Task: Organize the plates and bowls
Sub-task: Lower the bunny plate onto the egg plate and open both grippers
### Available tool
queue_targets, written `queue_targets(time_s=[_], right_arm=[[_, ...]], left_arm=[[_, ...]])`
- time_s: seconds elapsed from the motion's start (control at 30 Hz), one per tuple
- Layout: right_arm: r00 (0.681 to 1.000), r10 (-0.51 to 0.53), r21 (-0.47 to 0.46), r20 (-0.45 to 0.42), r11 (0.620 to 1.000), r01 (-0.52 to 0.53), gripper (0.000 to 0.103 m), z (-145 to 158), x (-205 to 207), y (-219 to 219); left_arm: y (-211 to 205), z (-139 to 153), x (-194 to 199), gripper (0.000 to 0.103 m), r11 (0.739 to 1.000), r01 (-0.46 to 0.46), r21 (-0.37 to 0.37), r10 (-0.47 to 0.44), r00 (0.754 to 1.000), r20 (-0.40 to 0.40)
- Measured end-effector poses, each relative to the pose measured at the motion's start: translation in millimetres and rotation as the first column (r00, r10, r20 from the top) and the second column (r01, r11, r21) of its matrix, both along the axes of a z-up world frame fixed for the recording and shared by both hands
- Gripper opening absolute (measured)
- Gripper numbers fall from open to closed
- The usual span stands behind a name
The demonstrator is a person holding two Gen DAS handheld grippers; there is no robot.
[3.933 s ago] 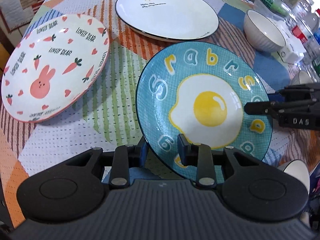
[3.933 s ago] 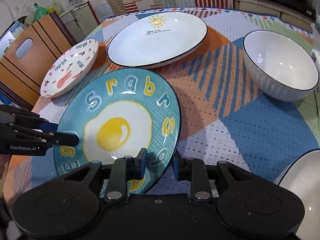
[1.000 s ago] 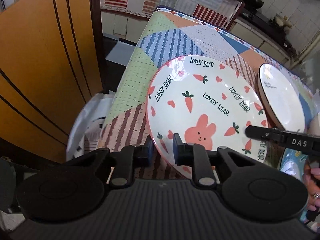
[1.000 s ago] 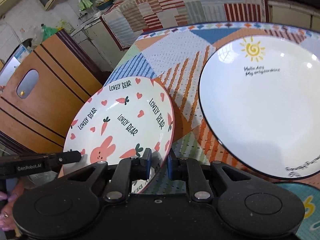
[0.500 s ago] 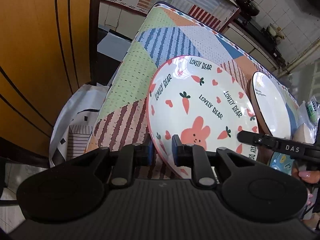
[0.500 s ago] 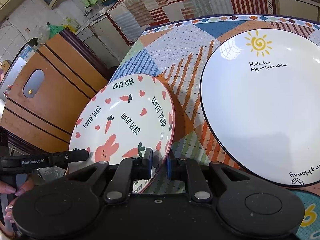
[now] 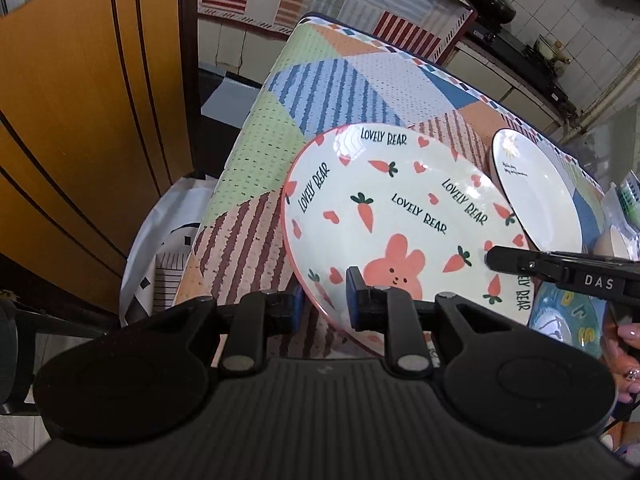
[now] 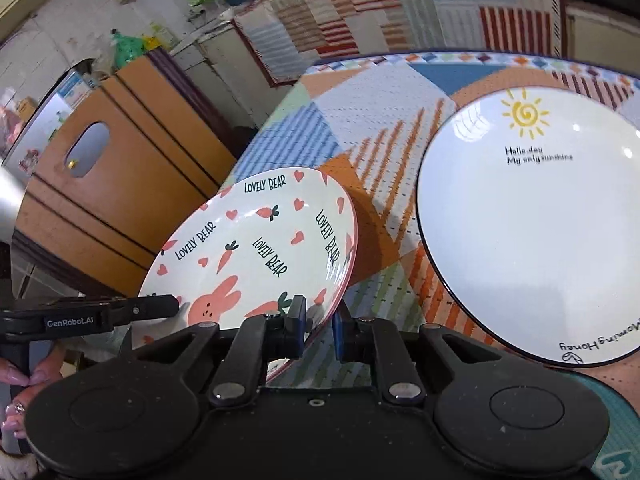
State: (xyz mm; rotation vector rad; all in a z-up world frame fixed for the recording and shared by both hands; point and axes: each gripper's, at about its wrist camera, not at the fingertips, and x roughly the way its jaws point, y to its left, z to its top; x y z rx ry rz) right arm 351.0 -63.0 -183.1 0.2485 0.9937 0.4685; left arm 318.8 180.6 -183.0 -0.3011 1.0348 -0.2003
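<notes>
The white bunny plate (image 7: 404,216) with carrots, hearts and "LOVELY BEAR" print is held tilted above the table's left end. My left gripper (image 7: 322,300) is shut on its near rim. My right gripper (image 8: 318,328) is shut on the opposite rim of the same plate (image 8: 260,248). The right gripper (image 7: 560,270) shows in the left wrist view and the left gripper (image 8: 104,316) in the right wrist view. A large white sun plate (image 8: 536,232) lies flat on the table to the right. A blue egg plate (image 7: 568,320) lies past the bunny plate.
The patchwork tablecloth (image 7: 320,92) covers the table. A wooden chair back (image 7: 80,120) stands just left of the table edge, with a white bag (image 7: 160,240) on the floor below. A beige bowl (image 7: 612,242) and packets sit at the far right.
3.9 s ago both grippers held the blue egg plate. Over the last second both grippers hold the bunny plate and it has risen and tilted slightly off the cloth.
</notes>
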Motion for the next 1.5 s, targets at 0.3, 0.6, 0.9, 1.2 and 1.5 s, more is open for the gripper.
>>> queue_targets(time_s=[0.3, 0.6, 0.9, 1.2, 1.5], right_arm=[[0.999, 0.012, 0.002, 0.04, 1.0, -0.012, 0.019, 32, -31, -18], [0.996, -0.016, -0.025, 0.084, 1.0, 0.018, 0.02, 77, -92, -57], [0.993, -0.067, -0.069, 0.095, 0.995, 0.073, 0.021, 103, -151, -98], [0.989, -0.134, -0.07, 0.061, 0.988, 0.139, 0.021, 89, -184, -129], [0.986, -0.165, -0.047, 0.007, 0.985, 0.165, 0.021, 47, -180, -141]], left_arm=[[-21, 38, -30, 0.02, 0.999, 0.051, 0.001, -0.051, 0.998, 0.026], [-60, 81, -68, 0.02, 0.986, 0.166, -0.018, -0.165, 0.984, 0.063], [-111, 94, -97, 0.023, 0.964, 0.265, -0.026, -0.263, 0.963, 0.057], [-147, 75, -104, 0.023, 0.945, 0.325, -0.026, -0.324, 0.945, 0.033], [-157, 41, -97, 0.023, 0.941, 0.337, -0.016, -0.337, 0.941, -0.026]])
